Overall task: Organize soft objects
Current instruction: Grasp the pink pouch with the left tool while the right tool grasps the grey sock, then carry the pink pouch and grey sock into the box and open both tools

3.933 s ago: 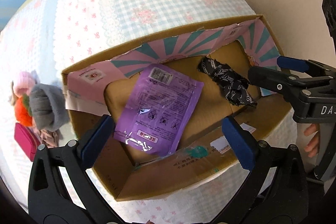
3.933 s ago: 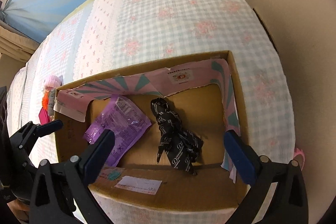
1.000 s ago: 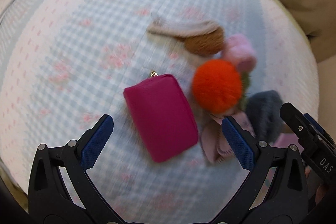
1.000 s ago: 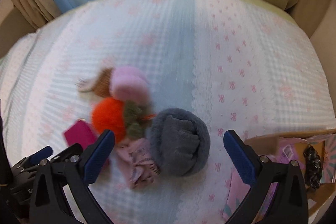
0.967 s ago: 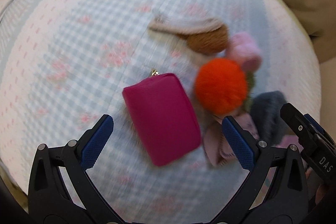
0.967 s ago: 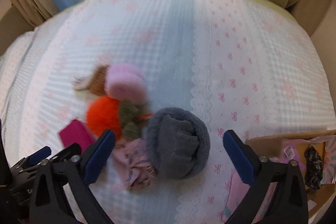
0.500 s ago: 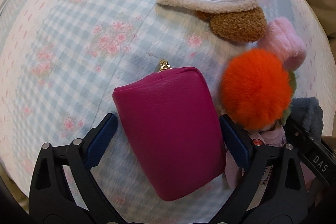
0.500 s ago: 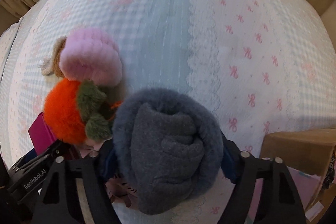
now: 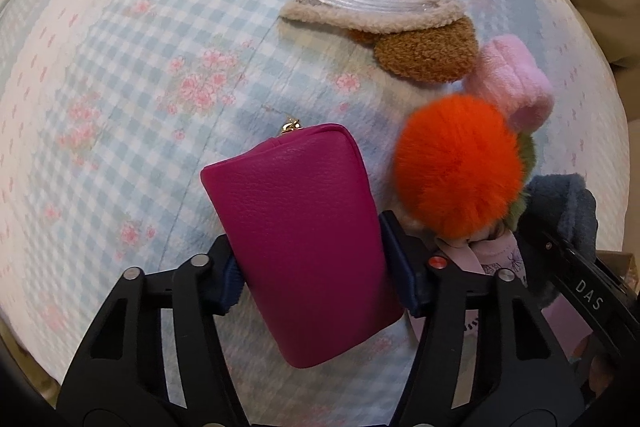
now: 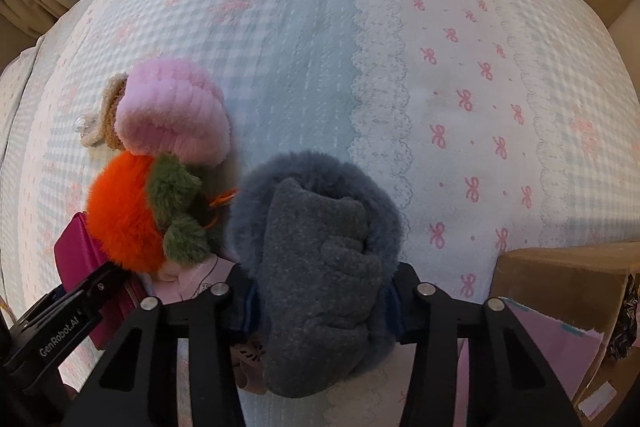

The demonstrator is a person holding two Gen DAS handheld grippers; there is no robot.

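- Left hand-held gripper (image 9: 310, 269) is clamped on the magenta zip pouch (image 9: 300, 239), which lies on the checked bedspread (image 9: 120, 75).
- Right hand-held gripper (image 10: 320, 301) is closed around the grey fleece roll (image 10: 320, 259).
- Orange pompom (image 9: 458, 167), pink plush (image 10: 172, 111) and brown fleece hair clip (image 9: 424, 47) are clustered between the two.
- Cardboard box (image 10: 560, 279) is seen at the right edge.

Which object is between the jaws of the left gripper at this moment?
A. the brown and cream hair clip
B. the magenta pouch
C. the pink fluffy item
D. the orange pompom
B: in the left wrist view the jaws of the left gripper press on both sides of the magenta pouch, while the orange pompom lies free beside it on the bedspread.
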